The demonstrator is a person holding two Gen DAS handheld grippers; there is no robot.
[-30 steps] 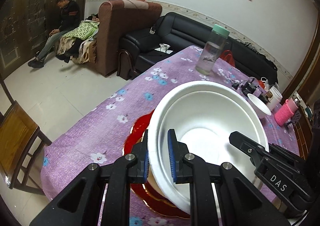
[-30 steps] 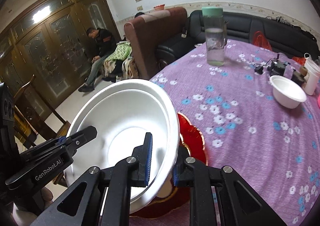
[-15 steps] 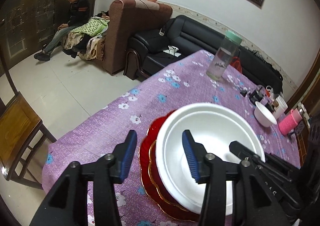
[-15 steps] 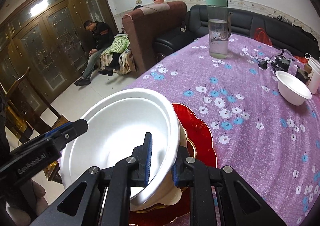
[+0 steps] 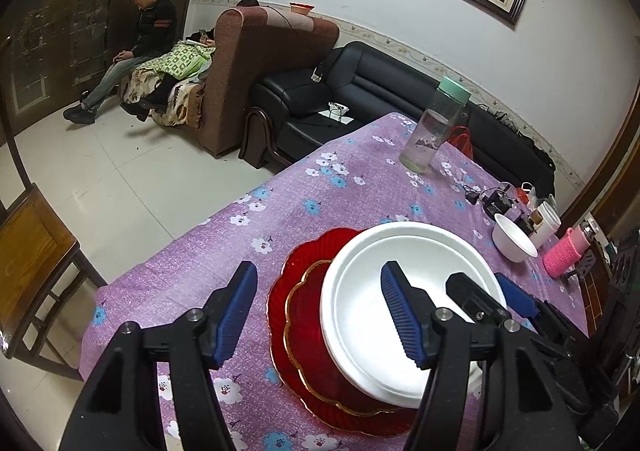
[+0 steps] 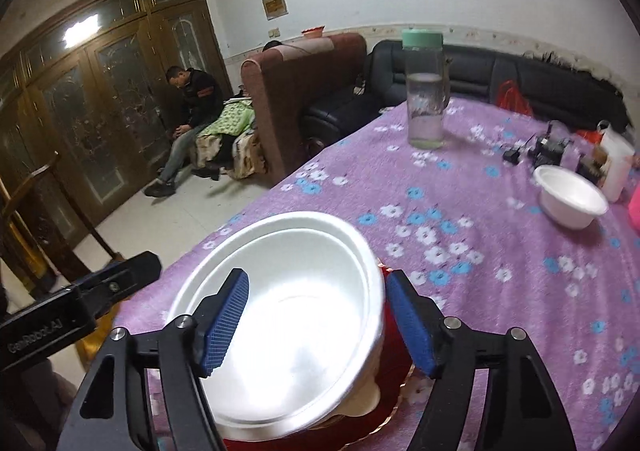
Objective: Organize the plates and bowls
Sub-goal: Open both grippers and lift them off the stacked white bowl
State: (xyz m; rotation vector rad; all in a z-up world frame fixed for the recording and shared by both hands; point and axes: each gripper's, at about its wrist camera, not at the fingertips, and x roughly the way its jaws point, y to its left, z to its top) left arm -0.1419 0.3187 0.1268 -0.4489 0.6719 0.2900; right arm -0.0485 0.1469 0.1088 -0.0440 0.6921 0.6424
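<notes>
A big white bowl [image 5: 420, 251] [image 6: 300, 311] rests on two stacked red plates [image 5: 296, 291] [image 6: 390, 363] near the corner of the purple flowered table [image 5: 320, 191]. My left gripper [image 5: 320, 315] straddles the bowl's left rim, and its jaws are opening with neither pad on the rim. My right gripper [image 6: 316, 323] straddles the bowl's right rim, with one pad over the inside and one outside. Its jaws are opening too and do not press on the bowl. Each gripper shows in the other's view, the right one [image 5: 480, 299] and the left one [image 6: 80, 303].
A small white bowl [image 5: 514, 237] [image 6: 572, 203] stands further along the table, by a pink cup [image 5: 566, 255], paper cups and black gadgets. A water bottle [image 5: 434, 127] [image 6: 426, 91] stands at the far side. A wooden chair [image 5: 32, 251] is beside the table corner. A seated person is far off.
Both grippers were shut on the big white bowl's rim and held it tilted above the red plates. The bowl now sits flat on the plates and both grippers have let go.
</notes>
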